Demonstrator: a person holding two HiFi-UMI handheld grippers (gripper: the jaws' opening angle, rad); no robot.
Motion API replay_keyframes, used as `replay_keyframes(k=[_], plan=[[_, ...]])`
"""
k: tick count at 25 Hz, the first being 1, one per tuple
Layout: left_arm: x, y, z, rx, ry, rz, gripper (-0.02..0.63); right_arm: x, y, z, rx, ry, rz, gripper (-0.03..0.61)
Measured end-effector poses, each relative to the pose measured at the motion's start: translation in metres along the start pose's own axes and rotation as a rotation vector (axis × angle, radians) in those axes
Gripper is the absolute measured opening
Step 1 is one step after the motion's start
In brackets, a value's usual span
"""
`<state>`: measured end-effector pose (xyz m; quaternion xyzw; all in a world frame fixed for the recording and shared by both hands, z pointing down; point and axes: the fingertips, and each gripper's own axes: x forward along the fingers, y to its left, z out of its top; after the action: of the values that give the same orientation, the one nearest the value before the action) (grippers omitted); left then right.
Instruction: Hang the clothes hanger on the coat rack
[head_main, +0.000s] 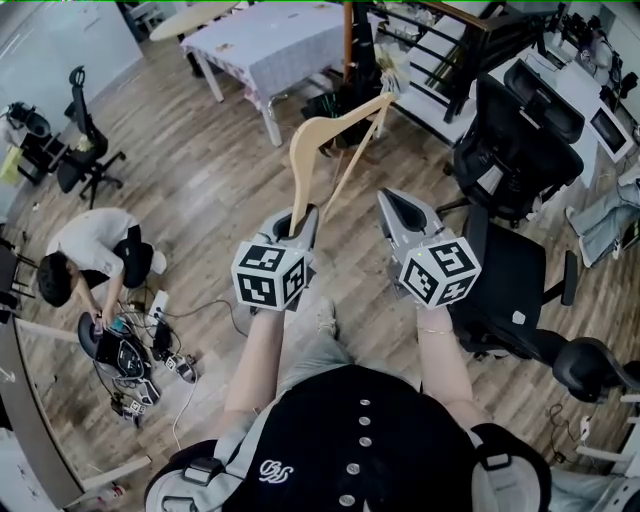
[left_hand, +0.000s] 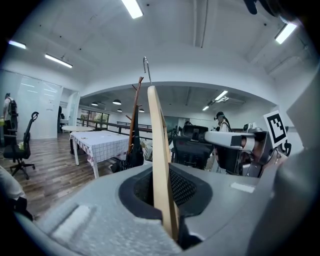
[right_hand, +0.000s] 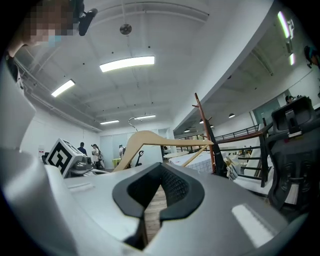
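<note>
jaws: left gripper (head_main: 300, 218) clenched on the wooden clothes hanger (head_main: 298, 160) by its arm end, hook (left_hand: 146, 64) leading toward the coat rack (left_hand: 134, 120), ready to hang; right gripper (head_main: 392, 200) closed, empty.

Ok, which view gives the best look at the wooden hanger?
The right gripper view: the wooden hanger is side-on, both arms and hook visible. The left gripper view shows it edge-on, clamped in the left claw. The head view shows it from above, its hook hard to make out.
</note>
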<state>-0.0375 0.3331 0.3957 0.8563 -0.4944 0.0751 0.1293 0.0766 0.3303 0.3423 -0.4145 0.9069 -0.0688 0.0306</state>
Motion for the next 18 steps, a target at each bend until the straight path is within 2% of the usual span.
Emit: replay_keyframes(k=[8, 18], plan=[[0.059, 0.048, 0.015, -0.003, 0.0, -0.02, 0.015, 0.069, -0.041, 0.006, 0.001, -0.015, -0.018, 0.0], [0.147, 0.138, 0.061, -0.014, -0.01, -0.045, 0.015, 0.186, -0.092, 0.03, -0.022, -0.037, -0.047, 0.0]])
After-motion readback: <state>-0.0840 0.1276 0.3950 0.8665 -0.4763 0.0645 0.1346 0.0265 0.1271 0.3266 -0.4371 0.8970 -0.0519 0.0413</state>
